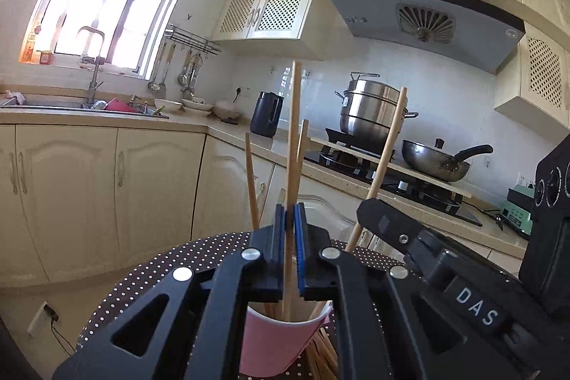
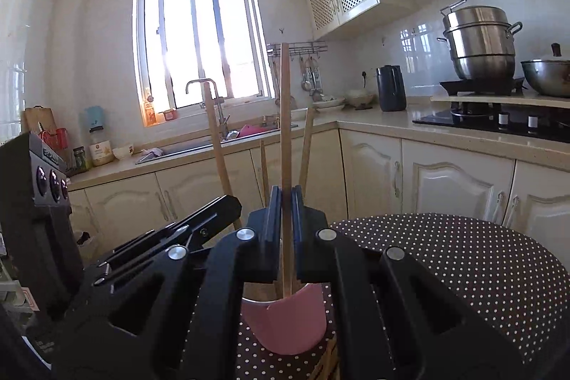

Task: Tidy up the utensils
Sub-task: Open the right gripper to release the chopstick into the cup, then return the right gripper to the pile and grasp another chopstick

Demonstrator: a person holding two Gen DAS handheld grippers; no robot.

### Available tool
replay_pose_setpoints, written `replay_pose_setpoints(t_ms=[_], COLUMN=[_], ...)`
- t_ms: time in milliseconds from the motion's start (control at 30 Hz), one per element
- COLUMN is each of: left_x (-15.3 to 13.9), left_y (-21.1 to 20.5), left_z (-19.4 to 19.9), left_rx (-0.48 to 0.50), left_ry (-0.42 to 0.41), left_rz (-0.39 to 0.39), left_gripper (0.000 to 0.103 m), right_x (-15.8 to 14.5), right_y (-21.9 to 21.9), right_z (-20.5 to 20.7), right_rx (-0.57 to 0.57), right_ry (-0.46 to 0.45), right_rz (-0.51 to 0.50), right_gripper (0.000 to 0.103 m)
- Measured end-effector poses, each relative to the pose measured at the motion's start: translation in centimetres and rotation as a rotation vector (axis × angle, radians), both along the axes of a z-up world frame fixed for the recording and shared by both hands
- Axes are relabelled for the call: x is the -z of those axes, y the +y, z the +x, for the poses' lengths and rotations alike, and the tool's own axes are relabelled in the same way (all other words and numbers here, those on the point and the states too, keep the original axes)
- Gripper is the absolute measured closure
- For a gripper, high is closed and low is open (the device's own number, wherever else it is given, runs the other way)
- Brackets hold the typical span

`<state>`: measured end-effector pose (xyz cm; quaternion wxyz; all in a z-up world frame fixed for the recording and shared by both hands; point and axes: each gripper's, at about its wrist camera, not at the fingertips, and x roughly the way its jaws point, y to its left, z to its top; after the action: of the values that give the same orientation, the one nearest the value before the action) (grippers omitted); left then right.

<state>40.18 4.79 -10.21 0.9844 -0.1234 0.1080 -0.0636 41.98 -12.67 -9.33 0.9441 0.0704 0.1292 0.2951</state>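
Observation:
A pink cup (image 1: pixel 274 341) (image 2: pixel 285 323) stands on the polka-dot table (image 1: pixel 142 276) (image 2: pixel 463 255) with several wooden chopsticks upright in it. My left gripper (image 1: pixel 290 219) is shut on one upright chopstick (image 1: pixel 295 130) whose lower end dips into the cup's mouth. My right gripper (image 2: pixel 285 202) is shut on another chopstick (image 2: pixel 285 130), also reaching down into the cup. Each view shows the other gripper from the side: the right gripper (image 1: pixel 370 212) with its leaning chopstick (image 1: pixel 386 148), and the left gripper (image 2: pixel 231 202) with its chopstick (image 2: pixel 215 138).
Loose chopsticks (image 1: pixel 322 355) lie on the table beside the cup. Beyond the table's edge run cream cabinets (image 1: pixel 107 194), a sink (image 2: pixel 199 148), a dark kettle (image 1: pixel 266 114), and a stove (image 2: pixel 498 120) bearing a steel pot (image 1: pixel 370 109) and a wok (image 1: pixel 438 159).

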Motion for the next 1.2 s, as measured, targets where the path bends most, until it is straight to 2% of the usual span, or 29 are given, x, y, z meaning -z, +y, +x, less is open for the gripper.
replay_pose_setpoints(t_ms=[167,233,400,633,767,867,1033,1200], left_x=[-0.2,-0.5,-1.6,-3.0,-3.4,-3.1,-1.2,1.1], left_y=[0.1,0.2,0.1,-0.5,-1.5,-2.4,-4.1,-5.2], left_z=[-1.0,-1.8,-3.5,-6.1,-7.1,-7.0,-5.9,-5.1], left_rx=[0.001,-0.001,-0.011,-0.008,0.0,0.025,0.087,0.136], left_ry=[0.03,0.031,0.032,0.045,0.084,0.165,0.351,0.486], left_rz=[0.013,0.017,0.042,0.071,0.102,0.127,0.152,0.154], left_gripper=[0.093,0.08,0.069,0.066,0.064,0.057,0.056,0.056], right_x=[-0.1,-0.5,-1.4,-2.5,-2.7,-2.1,0.0,2.9], right_y=[-0.2,-0.3,-0.7,-2.0,-2.9,-3.7,-4.7,-5.4], right_z=[-0.5,-0.9,-2.1,-4.6,-5.8,-5.9,-5.6,-5.3], right_rx=[0.011,0.015,0.025,0.041,0.058,0.067,0.069,0.061], right_ry=[0.042,0.048,0.056,0.062,0.094,0.174,0.322,0.462], right_rz=[0.01,0.01,0.004,0.005,-0.019,-0.05,-0.115,-0.197], right_gripper=[0.096,0.095,0.095,0.095,0.095,0.095,0.095,0.094])
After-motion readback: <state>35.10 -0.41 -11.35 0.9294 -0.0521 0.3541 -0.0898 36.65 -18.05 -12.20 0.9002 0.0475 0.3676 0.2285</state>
